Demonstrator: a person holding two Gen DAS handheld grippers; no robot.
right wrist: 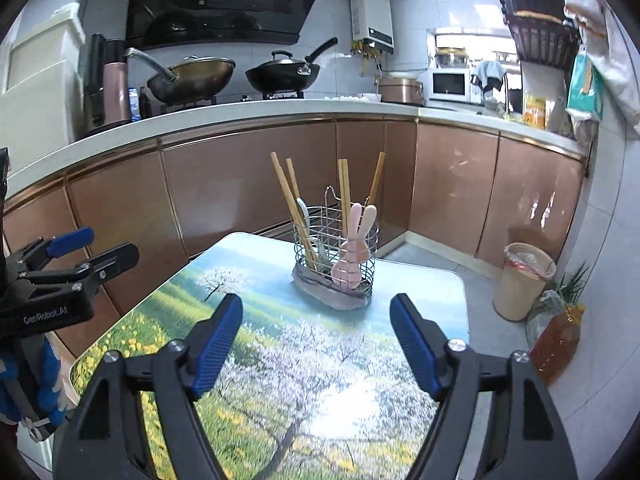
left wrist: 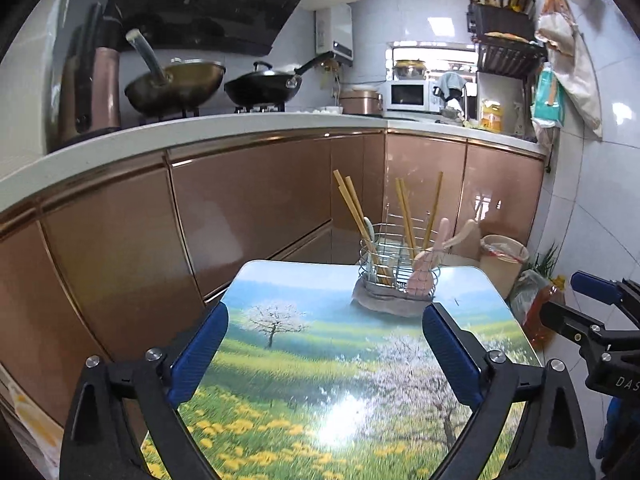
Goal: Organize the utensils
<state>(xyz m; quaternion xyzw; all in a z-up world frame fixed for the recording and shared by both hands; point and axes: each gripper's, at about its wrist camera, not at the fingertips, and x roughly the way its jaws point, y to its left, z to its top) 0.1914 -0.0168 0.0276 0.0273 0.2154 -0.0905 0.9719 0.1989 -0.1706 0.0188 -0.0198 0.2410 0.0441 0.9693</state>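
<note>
On the far end of a small table (right wrist: 132, 332) with a glossy printed top of blossoming trees and yellow flowers stands a round chrome wire utensil basket (right wrist: 335, 240), resting on a crumpled grey cloth (right wrist: 320, 296). Bamboo chopsticks (right wrist: 289, 204) lean out of the basket, some to the left, some upright at the back. A pale grey-green spoon handle (right wrist: 303, 210) shows among the left ones. A pink rabbit-shaped utensil (right wrist: 354, 248) with long ears sits at the basket's front right.

Left gripper (left wrist: 325, 312): black frame, blue ribbed pads, jaws spread wide, nothing between them but tabletop. It is near the table's close end, well apart from the basket.

Right gripper (right wrist: 316, 304): same build, jaws also parted, empty, pointed at the basket from slightly right of centre; basket lies beyond its tips, not touching.

Each gripper shows at the edge of the other's view.

Surroundings: copper-coloured cabinet fronts under a white counter; two woks (right wrist: 192, 76) on a gas hob; white microwave (right wrist: 450, 84) in the corner; beige bin (right wrist: 520, 280) on the floor to the table's right.
</note>
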